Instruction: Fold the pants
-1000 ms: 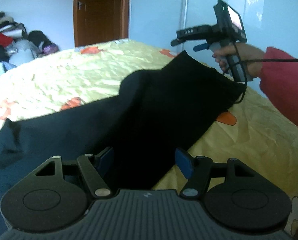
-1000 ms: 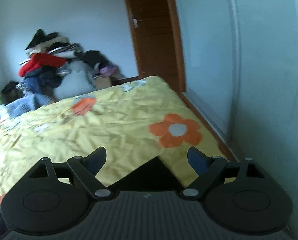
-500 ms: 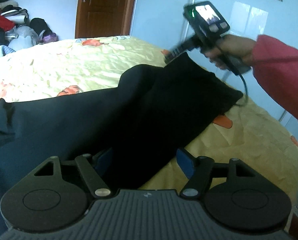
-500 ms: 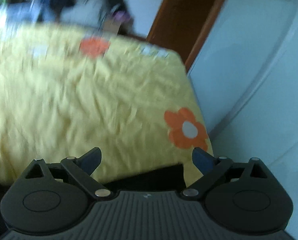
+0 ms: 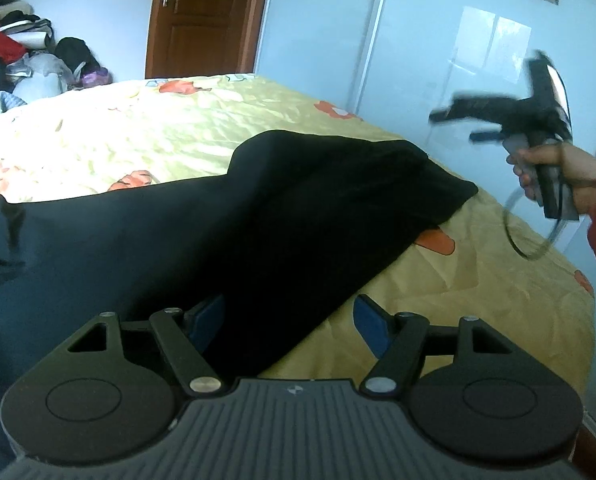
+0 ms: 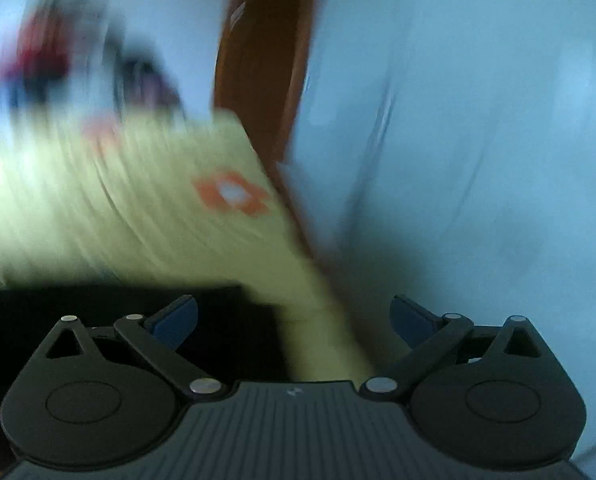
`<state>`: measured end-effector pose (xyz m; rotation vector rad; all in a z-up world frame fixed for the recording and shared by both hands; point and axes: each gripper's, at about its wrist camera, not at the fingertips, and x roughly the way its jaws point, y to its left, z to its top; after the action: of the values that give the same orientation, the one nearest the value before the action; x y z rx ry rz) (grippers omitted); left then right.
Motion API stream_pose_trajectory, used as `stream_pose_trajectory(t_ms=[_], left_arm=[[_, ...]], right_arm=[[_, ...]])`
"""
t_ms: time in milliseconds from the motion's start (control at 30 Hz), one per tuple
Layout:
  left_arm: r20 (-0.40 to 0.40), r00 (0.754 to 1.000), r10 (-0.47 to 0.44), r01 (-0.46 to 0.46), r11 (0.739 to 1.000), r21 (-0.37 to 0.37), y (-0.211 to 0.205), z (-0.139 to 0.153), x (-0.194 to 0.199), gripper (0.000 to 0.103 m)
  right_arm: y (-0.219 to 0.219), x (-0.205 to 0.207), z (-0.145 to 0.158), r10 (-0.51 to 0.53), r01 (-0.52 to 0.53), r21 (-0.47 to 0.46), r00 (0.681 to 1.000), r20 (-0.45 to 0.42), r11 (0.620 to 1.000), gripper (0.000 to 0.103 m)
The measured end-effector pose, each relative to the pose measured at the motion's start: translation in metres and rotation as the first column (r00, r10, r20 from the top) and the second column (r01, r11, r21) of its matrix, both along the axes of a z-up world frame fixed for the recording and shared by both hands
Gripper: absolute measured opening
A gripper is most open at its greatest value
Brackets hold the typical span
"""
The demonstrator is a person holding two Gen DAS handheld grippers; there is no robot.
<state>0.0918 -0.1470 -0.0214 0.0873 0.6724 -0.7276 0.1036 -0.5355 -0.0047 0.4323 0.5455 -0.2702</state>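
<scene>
Dark pants [image 5: 225, 232] lie across a yellow flowered bedspread [image 5: 137, 132], with a folded part raised toward the far right. My left gripper [image 5: 287, 320] is open just above the near edge of the pants, its left finger over the cloth. My right gripper [image 6: 293, 320] is open and empty; its view is blurred. A black strip of the pants [image 6: 117, 312] shows at its lower left. In the left wrist view the right gripper [image 5: 458, 118] is held in the air to the right of the pants, apart from them.
A brown door [image 5: 205, 16] and pale glass wardrobe panels [image 5: 438, 40] stand behind the bed. A heap of clothes [image 5: 21, 60] sits at the far left. The bed's right edge [image 5: 578, 288] drops off near the wardrobe.
The right gripper has lifted off the pants' far end and swung away to the right, open. The pants' folded end now lies on the bed. The left gripper has barely moved.
</scene>
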Motion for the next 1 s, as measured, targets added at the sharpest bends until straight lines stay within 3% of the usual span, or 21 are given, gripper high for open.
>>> stream_pose_trajectory(t_ms=[33,67,133,233,400,533,633,700,767,900,1000], left_arm=[[-0.001,1.000,0.002,-0.002,1.000,-0.001,0.000,0.000,0.000,0.073],[0.000,1.000,0.004,-0.004,1.000,-0.002,0.000,0.001,-0.001,0.073],[0.001,1.000,0.005,-0.005,1.000,-0.003,0.001,0.002,-0.002,0.073],[0.003,1.000,0.009,-0.009,1.000,0.002,0.000,0.002,-0.003,0.074],[0.014,1.000,0.016,-0.016,1.000,0.012,-0.001,0.004,-0.005,0.074],[0.024,0.999,0.022,-0.023,0.999,0.022,-0.002,0.006,-0.004,0.074],[0.035,0.999,0.018,-0.019,0.999,0.034,-0.005,0.007,-0.004,0.074],[0.051,0.999,0.008,-0.010,0.999,0.047,-0.009,0.009,-0.004,0.074],[0.082,0.997,-0.005,0.000,0.998,0.065,-0.014,0.012,-0.004,0.074],[0.149,0.988,-0.041,0.026,0.995,0.101,-0.029,0.016,-0.001,0.074],[0.161,0.985,-0.057,0.037,0.992,0.122,-0.042,0.014,0.007,0.074]], right_arm=[[-0.012,-0.008,-0.009,-0.023,0.012,0.178,0.998,0.060,0.984,0.102],[-0.018,-0.012,-0.016,-0.039,0.013,0.285,0.995,0.087,0.959,0.102],[-0.022,-0.014,-0.033,-0.042,-0.009,0.424,0.993,0.111,0.906,0.101],[-0.013,-0.007,-0.046,-0.016,-0.046,0.490,0.992,0.123,0.871,0.100],[-0.003,0.016,-0.063,-0.022,-0.033,0.528,0.995,0.096,0.848,0.099],[0.001,0.025,-0.068,-0.041,-0.023,0.518,0.993,0.112,0.855,0.094],[0.000,0.030,-0.070,-0.047,-0.009,0.496,0.994,0.100,0.868,0.071],[-0.005,0.032,-0.076,-0.054,-0.003,0.514,0.994,0.095,0.858,0.030],[-0.008,0.029,-0.078,-0.062,-0.004,0.527,0.992,0.107,0.850,0.017],[-0.009,0.015,-0.063,-0.049,-0.072,0.535,0.977,0.207,0.842,0.008],[-0.009,0.006,-0.039,-0.016,-0.156,0.532,0.952,0.305,0.833,0.007]])
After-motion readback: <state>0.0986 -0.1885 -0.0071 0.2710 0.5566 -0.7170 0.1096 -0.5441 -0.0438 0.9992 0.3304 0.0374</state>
